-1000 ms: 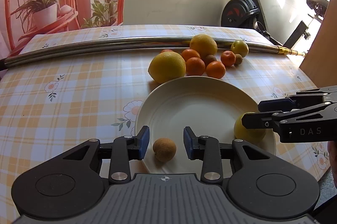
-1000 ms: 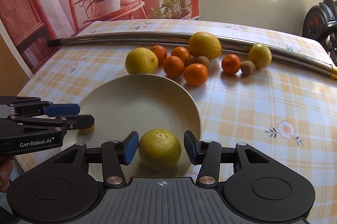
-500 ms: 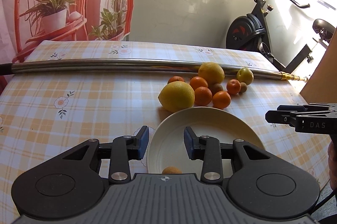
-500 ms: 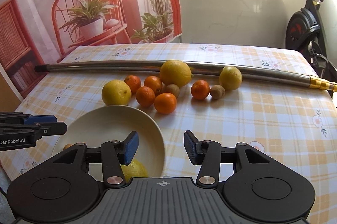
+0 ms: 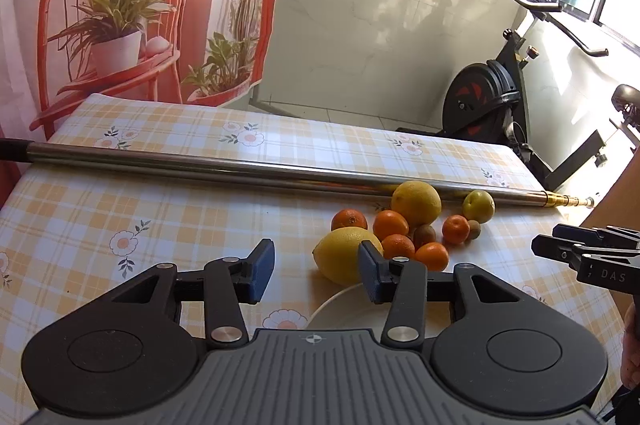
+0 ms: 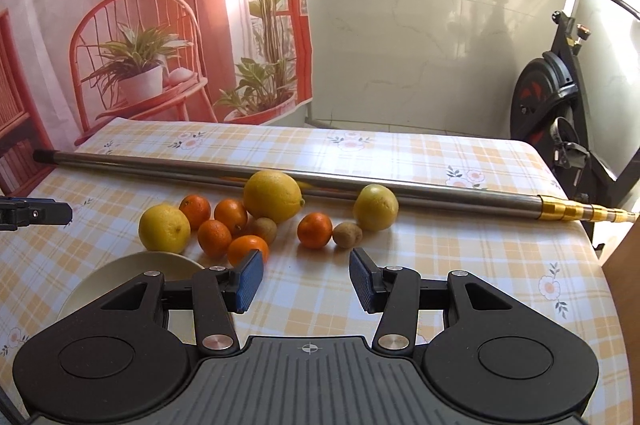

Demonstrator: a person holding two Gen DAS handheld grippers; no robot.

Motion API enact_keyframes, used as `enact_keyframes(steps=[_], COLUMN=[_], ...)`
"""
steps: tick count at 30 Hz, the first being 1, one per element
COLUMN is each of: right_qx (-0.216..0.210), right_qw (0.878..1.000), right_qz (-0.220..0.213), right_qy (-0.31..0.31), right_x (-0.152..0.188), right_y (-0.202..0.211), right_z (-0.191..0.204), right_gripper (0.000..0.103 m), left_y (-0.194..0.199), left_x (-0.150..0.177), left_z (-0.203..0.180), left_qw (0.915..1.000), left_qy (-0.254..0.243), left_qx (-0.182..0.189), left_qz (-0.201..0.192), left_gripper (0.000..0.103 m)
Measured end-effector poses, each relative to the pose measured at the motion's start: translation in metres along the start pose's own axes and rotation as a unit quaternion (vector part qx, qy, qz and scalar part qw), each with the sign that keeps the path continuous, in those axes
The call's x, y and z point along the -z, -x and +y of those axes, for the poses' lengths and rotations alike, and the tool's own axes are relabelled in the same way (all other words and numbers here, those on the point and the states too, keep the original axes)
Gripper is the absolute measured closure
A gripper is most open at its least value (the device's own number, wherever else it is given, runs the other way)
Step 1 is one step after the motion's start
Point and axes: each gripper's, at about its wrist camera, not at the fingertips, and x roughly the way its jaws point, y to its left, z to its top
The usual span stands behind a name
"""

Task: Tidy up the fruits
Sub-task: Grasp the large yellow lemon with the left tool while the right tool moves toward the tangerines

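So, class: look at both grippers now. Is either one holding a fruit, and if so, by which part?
Nothing is held. The left gripper has just been opening, with nothing between its fingers, and the right gripper is open over bare tablecloth.

Both grippers are black with ribbed grey bases, silver pivot screws and blue-padded fingers (image 5: 262,271).

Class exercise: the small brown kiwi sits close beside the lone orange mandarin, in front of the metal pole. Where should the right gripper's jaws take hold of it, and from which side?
Grip the kiwi across its short middle, coming down from above and the near side. The mandarin crowds its left and the yellow-green fruit sits behind, so one jaw probably goes in front and one behind.
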Motion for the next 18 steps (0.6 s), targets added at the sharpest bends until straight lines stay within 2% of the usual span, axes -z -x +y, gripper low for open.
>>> enact_keyframes(steps=[4,8,12,18], right_qx=[0.008,0.011,0.010,-0.005], right_qw=[1.000,1.000,1.000,1.000], right_qz=[-0.009,-0.012,-0.005,0.008], right_qy=[-0.004,-0.004,-0.008,-0.024], right_x=[-0.011,-0.020,-0.023,-0.018], right_y=[-0.004,-0.011,-0.021,-0.033], right_z=[-0.006,-0.014,-0.020,-0.027], right_gripper=[0.052,0.052,0.052,0.052], left_y=[-0.009,-0.031,-0.057,-0.089], left_x=[-0.010,-0.017,-0.020,-0.024], left_z=[-0.005,-0.005,-0.002,0.010], left_qw=[1.0000,0.9991,0.9967,0.9852], left_qy=[-0.002,0.026,0.059,0.137], left_qx=[0.006,0.017,0.010,0.027], left_qz=[0.004,0.027,0.055,0.099], left_gripper=[0.049,0.039,0.037,0.033])
